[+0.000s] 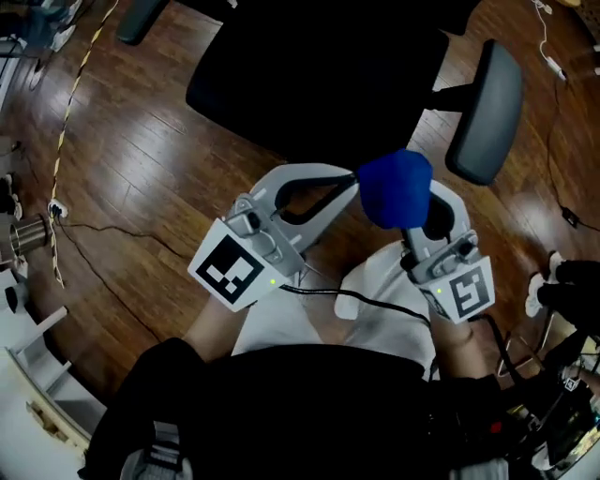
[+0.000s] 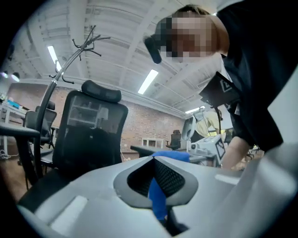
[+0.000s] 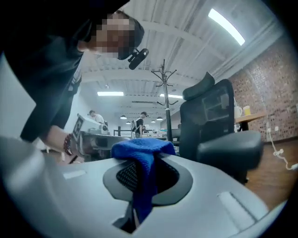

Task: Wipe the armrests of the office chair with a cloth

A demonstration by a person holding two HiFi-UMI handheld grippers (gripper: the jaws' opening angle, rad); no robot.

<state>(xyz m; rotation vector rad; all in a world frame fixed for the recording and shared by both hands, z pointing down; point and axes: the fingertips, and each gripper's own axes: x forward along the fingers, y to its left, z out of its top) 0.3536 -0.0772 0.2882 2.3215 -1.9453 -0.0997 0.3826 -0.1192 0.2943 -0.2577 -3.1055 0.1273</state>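
My left tool is squeezed shut, and a thin strip of the blue cloth is pinched between its two jaws. My right tool is squeezed shut on the same cloth. A strip of it hangs down between that tool's jaws, and the rest sits in a soft lump on top of the tips. From the head view the two tools point toward each other and meet at the cloth, the left one coming in from the side and the right one from below. The cloth is up in the air between them and is not touching anything else. Just past it is the office chair, with its big black seat in front of me. One grey armrest is near the cloth, up and off to the right tool's side, but there is a gap between them. The other armrest is far away at the top corner on the left tool's side. In the left gripper view I can see the chair's tall back and its headrest. Under the chair is a brown wooden floor, and a thin cable lies on it.
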